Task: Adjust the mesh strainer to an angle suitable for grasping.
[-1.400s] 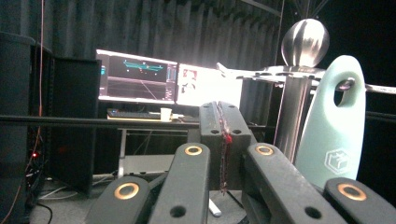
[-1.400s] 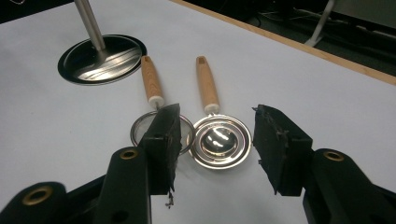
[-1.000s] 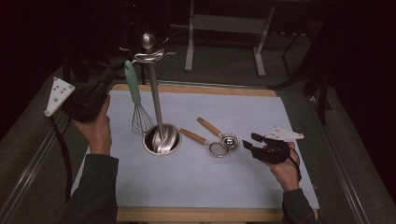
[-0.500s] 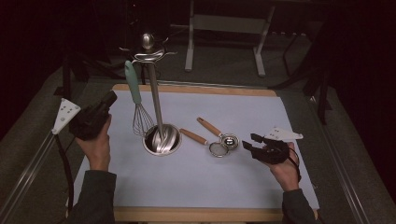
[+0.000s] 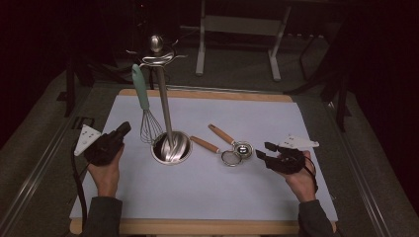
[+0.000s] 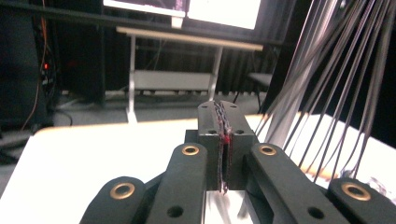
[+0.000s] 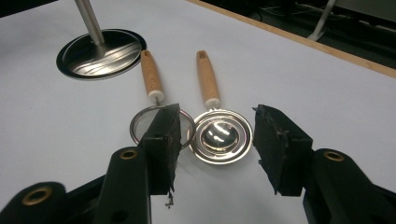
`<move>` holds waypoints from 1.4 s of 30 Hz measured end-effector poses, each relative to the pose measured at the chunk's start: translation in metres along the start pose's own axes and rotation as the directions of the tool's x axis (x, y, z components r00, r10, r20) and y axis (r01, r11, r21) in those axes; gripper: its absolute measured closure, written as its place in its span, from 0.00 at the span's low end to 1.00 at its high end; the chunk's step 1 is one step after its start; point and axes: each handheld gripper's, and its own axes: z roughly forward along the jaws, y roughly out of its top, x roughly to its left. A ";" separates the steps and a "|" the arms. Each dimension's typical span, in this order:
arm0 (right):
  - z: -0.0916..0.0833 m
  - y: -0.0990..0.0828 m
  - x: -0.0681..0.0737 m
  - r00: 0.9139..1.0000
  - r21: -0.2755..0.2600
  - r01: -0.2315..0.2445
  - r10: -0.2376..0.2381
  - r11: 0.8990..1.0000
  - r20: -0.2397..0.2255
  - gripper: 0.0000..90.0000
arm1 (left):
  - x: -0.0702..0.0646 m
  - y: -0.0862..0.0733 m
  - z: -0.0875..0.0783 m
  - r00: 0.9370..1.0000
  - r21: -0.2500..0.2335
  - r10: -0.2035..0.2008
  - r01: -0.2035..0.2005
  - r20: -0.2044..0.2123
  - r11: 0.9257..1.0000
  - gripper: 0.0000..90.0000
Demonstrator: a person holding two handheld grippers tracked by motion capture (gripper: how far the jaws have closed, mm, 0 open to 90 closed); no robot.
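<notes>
Since a second ago, our left gripper (image 5: 120, 132) has dropped from the table's dark edge onto the white sheet (image 5: 207, 187), at nine o'clock of the utensil stand (image 5: 170, 147) with its hanging whisk (image 5: 148, 126), while our right gripper (image 5: 262, 154) stays near the two wooden-handled strainers (image 5: 236, 152). Through the left gripper view we see clenched, empty jaws, whisk wires (image 6: 327, 93) at two o'clock, a dark room and a white desk frame (image 6: 177, 79) beyond. Through the right gripper view, released jaws frame the shiny strainer (image 7: 222, 135); the stand's base (image 7: 100, 53) sits at eleven o'clock.
</notes>
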 end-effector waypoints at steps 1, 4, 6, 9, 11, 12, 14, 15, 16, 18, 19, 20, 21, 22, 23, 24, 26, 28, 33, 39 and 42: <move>0.000 0.000 0.000 1.000 0.001 0.000 0.000 1.000 -0.001 0.56 | 0.001 -0.005 0.000 1.000 0.018 0.000 0.000 -0.002 1.000 0.98; 0.001 -0.001 0.000 1.000 0.007 0.000 0.000 1.000 -0.001 0.56 | 0.003 -0.016 -0.002 1.000 0.043 -0.018 0.018 -0.007 0.999 0.97; 0.002 -0.001 0.000 1.000 0.007 0.000 0.000 1.000 -0.002 0.56 | 0.005 -0.023 -0.003 0.999 0.055 -0.031 0.031 -0.010 0.998 0.97; 0.003 -0.001 0.000 1.000 0.011 0.000 0.000 1.000 -0.003 0.56 | 0.005 -0.033 -0.004 0.999 0.088 -0.030 0.031 -0.011 0.996 0.97; 0.003 -0.001 0.000 1.000 0.014 -0.001 0.001 1.000 -0.004 0.56 | 0.003 -0.040 -0.003 1.000 0.116 -0.007 0.009 -0.017 0.993 0.96; 0.004 -0.002 0.000 1.000 0.015 0.000 0.000 1.000 -0.004 0.56 | 0.003 -0.044 -0.003 1.000 0.131 0.007 -0.004 -0.021 0.991 0.96; 0.004 -0.002 0.000 1.000 0.018 -0.002 0.002 1.000 -0.004 0.56 | 0.003 -0.052 -0.001 1.000 0.155 0.005 -0.001 -0.024 0.988 0.95; 0.005 -0.002 0.000 1.000 0.019 -0.001 0.001 1.000 -0.004 0.56 | 0.004 -0.056 0.000 1.000 0.164 0.002 0.002 -0.026 0.986 0.95; 0.005 -0.002 0.000 1.000 0.020 -0.001 0.001 1.000 -0.004 0.56 | 0.004 -0.058 0.000 1.000 0.171 -0.002 0.007 -0.028 0.985 0.95; 0.005 -0.002 -0.001 1.000 0.020 0.000 0.000 1.000 -0.004 0.56 | 0.006 -0.064 0.001 0.999 0.188 -0.011 0.017 -0.034 0.982 0.95; 0.005 -0.003 -0.001 1.000 0.019 -0.001 0.001 1.000 -0.004 0.56 | 0.006 -0.066 0.002 0.999 0.195 -0.009 0.016 -0.036 0.981 0.94; 0.005 -0.003 -0.001 1.000 0.018 -0.002 0.002 1.000 -0.004 0.56 | 0.006 -0.067 0.003 0.999 0.200 -0.011 0.019 -0.038 0.980 0.94; 0.004 -0.003 -0.001 1.000 0.018 -0.002 0.002 1.000 -0.005 0.56 | 0.006 -0.068 0.004 0.999 0.207 -0.012 0.019 -0.036 0.978 0.94; 0.004 -0.003 -0.001 1.000 0.018 -0.005 0.005 1.000 -0.005 0.56 | 0.006 -0.069 0.005 0.999 0.217 -0.010 0.018 -0.038 0.976 0.93; 0.004 -0.003 -0.001 1.000 0.017 -0.004 0.004 1.000 -0.006 0.56 | 0.006 -0.070 0.006 0.999 0.231 -0.004 0.014 -0.042 0.973 0.93; 0.004 -0.003 -0.001 1.000 0.017 -0.005 0.005 1.000 -0.005 0.56 | 0.006 -0.071 0.007 0.999 0.241 -0.003 0.013 -0.041 0.970 0.93; 0.004 -0.003 -0.001 1.000 0.019 -0.005 0.005 1.000 -0.008 0.56 | 0.006 -0.072 0.008 0.999 0.251 -0.010 0.021 -0.042 0.968 0.93; 0.006 -0.003 -0.001 1.000 0.026 -0.002 0.002 1.000 -0.010 0.56 | 0.007 -0.073 0.009 0.999 0.265 -0.010 0.020 -0.040 0.964 0.92; 0.010 -0.004 0.002 1.000 0.043 0.006 -0.005 0.999 -0.017 0.56 | 0.009 -0.076 0.010 0.998 0.268 -0.028 0.042 -0.054 0.962 0.92; 0.014 -0.004 0.004 1.000 0.055 0.014 -0.013 0.998 -0.022 0.56 | 0.003 -0.080 0.014 0.998 0.305 0.029 -0.010 -0.058 0.952 0.91; 0.015 -0.004 0.004 1.000 0.065 0.016 -0.015 0.998 -0.025 0.56 | 0.002 -0.080 0.014 0.998 0.309 0.035 -0.015 -0.060 0.951 0.90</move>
